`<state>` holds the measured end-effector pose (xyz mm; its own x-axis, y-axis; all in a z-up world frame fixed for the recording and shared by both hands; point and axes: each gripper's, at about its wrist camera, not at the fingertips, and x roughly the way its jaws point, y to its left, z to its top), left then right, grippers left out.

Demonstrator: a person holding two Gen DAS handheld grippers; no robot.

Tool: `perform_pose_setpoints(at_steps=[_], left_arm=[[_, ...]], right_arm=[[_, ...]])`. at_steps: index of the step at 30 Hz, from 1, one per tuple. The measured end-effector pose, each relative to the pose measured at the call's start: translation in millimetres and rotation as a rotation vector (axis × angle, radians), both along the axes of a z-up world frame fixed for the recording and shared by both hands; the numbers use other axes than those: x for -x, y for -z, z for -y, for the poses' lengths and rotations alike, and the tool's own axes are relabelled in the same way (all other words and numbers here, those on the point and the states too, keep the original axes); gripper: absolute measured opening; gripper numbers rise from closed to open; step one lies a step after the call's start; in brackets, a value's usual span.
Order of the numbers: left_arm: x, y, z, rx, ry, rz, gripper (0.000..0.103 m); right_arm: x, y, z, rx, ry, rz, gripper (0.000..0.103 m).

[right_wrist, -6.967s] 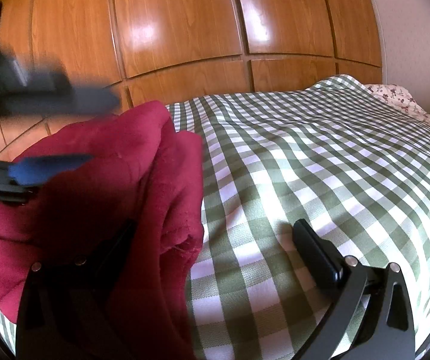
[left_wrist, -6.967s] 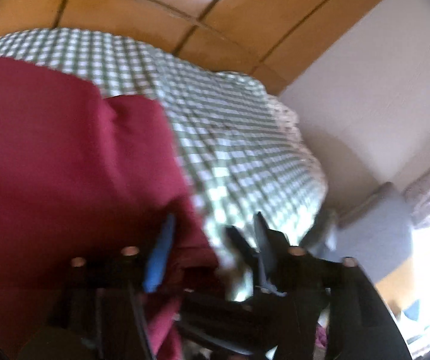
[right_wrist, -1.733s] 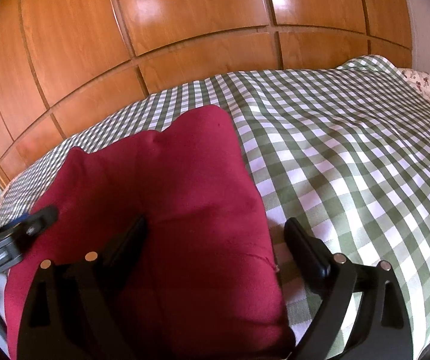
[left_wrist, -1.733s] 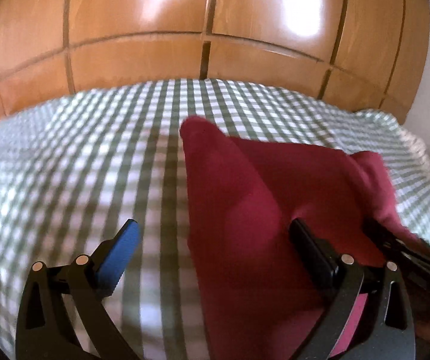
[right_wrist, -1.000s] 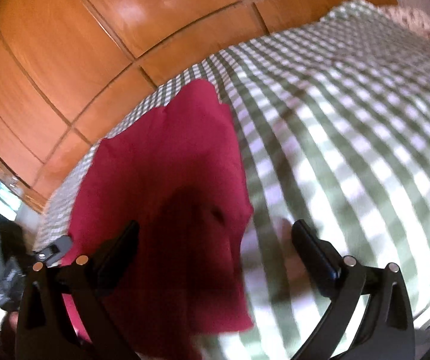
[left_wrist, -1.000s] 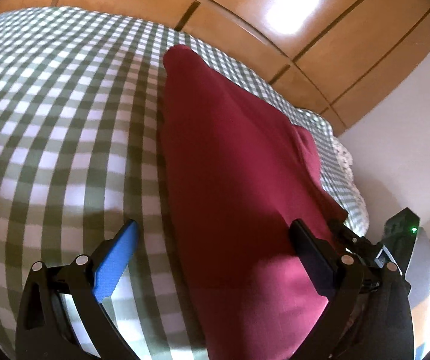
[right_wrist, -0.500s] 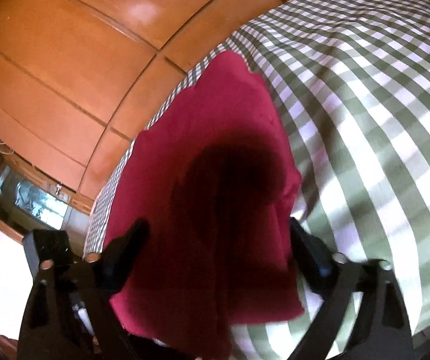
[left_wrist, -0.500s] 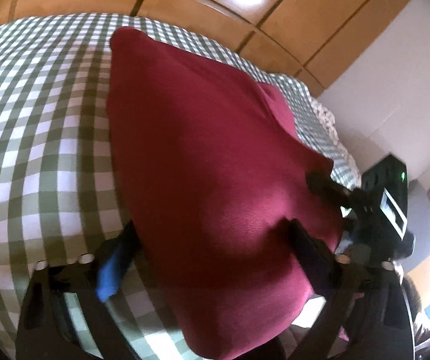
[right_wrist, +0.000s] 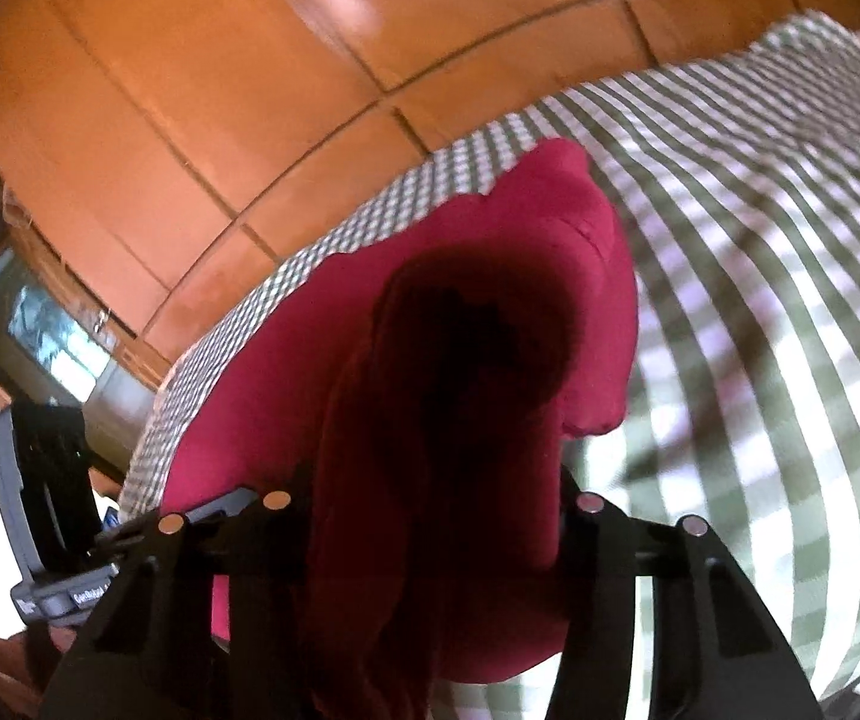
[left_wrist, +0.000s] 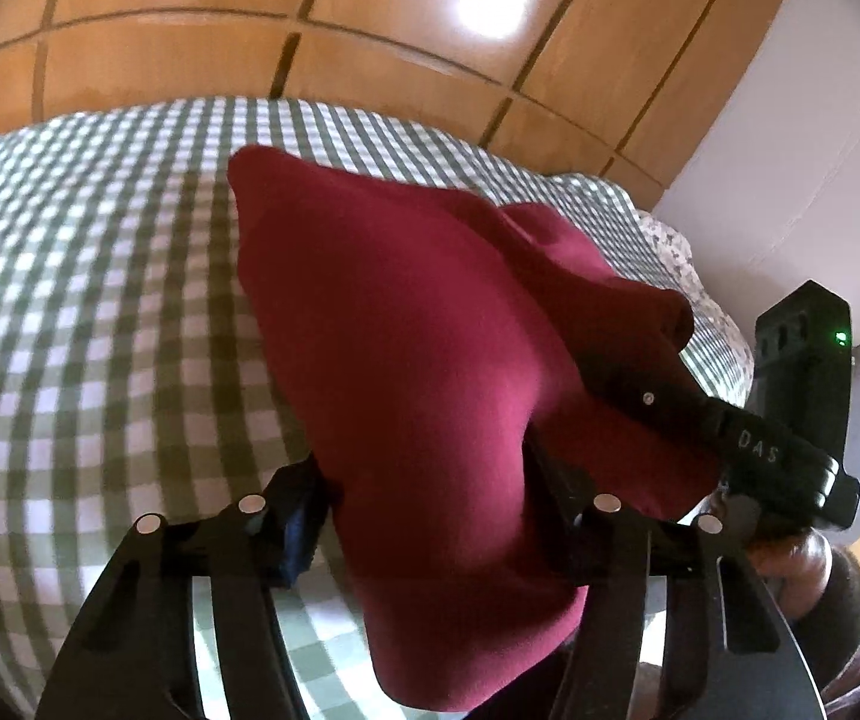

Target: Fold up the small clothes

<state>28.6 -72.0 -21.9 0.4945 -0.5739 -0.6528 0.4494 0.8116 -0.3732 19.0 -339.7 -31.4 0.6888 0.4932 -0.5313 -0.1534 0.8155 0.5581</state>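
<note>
Dark red soft fabric garment [left_wrist: 430,372]: near edge raised off the green-and-white checked bedspread [left_wrist: 100,300]. Left gripper [left_wrist: 424,480], right gripper [right_wrist: 436,480]: jaws just closing, apparently pinching its folds.

Left gripper [left_wrist: 424,480]: fingertips buried in the red garment [left_wrist: 430,372], pads not visible; jaws have just been closing with the cloth between them, contact itself hidden. Garment's lower edge cut off at 6 o'clock in left wrist view. Right gripper [right_wrist: 436,492]: same, both fingertips covered by the garment fold; jaws have just been closing, cloth between them. Dark shadowed patch at the centre of the garment in right wrist view, folds there unreadable. Checked bedspread [right_wrist: 760,252] motion-blurred at 2–3 o'clock. Person's hand [left_wrist: 790,546] at 4 o'clock mostly hidden behind the other gripper's body. Cabinet glass [right_wrist: 40,330] at 9 o'clock, contents too blurred to tell.
</note>
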Motion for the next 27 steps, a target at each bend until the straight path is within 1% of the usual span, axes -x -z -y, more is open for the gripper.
perform_pose_setpoints(at_steps=[2, 4, 8, 14, 17, 21, 24, 27], left_arm=[[-1, -3, -9, -0.006, -0.016, 0.018, 0.057], [-3, -5, -16, -0.016, -0.039, 0.039, 0.057], [-11, -9, -34, -0.033, -0.094, 0.075, 0.057], [-38, -14, -64, -0.073, -0.187, 0.115, 0.057], [-61, -20, -77, -0.106, -0.23, 0.16, 0.057], [-102, -25, -90, -0.16, -0.277, 0.241, 0.057], [-132, -23, -96, -0.19, -0.307, 0.278, 0.057], [-163, -18, -100, -0.208, -0.331, 0.282, 0.057]], right_arm=[[-4, -4, -12, 0.023, -0.018, 0.028, 0.046], [-9, -5, -22, 0.022, -0.03, 0.042, 0.046], [-39, -7, -48, 0.014, -0.072, 0.07, 0.046], [-88, -10, -90, 0.039, -0.142, 0.107, 0.046], [-121, -11, -112, 0.043, -0.168, 0.125, 0.045], [-167, -13, -138, 0.066, -0.187, 0.169, 0.045], [-203, -14, -152, 0.091, -0.186, 0.202, 0.045], [-233, -10, -164, 0.144, -0.175, 0.215, 0.045]])
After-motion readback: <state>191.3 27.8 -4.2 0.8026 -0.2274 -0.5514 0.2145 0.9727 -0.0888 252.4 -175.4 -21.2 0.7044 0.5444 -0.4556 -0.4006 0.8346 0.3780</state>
